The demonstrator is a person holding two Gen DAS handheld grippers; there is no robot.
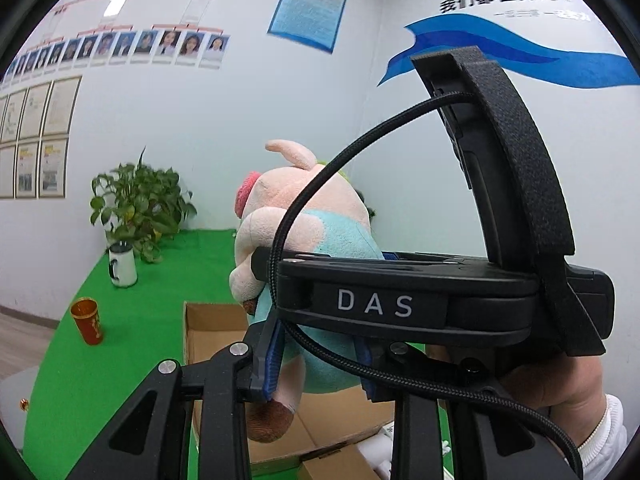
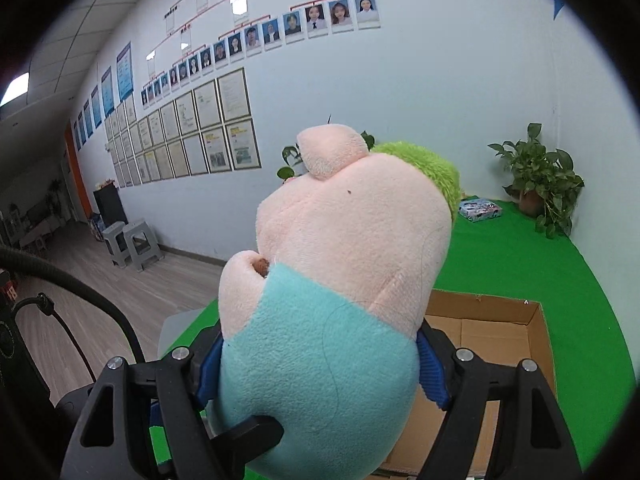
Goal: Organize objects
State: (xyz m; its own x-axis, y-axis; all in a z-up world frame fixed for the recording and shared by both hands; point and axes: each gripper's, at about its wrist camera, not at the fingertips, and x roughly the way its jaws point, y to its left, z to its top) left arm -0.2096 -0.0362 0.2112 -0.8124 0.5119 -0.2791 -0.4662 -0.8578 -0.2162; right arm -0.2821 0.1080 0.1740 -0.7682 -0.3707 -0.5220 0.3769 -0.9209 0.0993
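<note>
Right gripper [image 2: 320, 376] clamps the plush pig [image 2: 340, 264] around its teal belly, pads pressing both sides. Left gripper [image 1: 316, 368] pinches a leg (narrow bite, likely steadying the floppy toy). Pig hangs above the near edge of the cardboard box [image 2: 500, 332] on the green mat [image 2: 540, 264], probably headed inside.

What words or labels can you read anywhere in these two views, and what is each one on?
"DAS": white letters on the black body of the right gripper.
"我们都在努力": black wall lettering above the blue wave; smaller line beneath is blurred.
Blue poster, framed documents, photo chart labels: too small to read.
</note>
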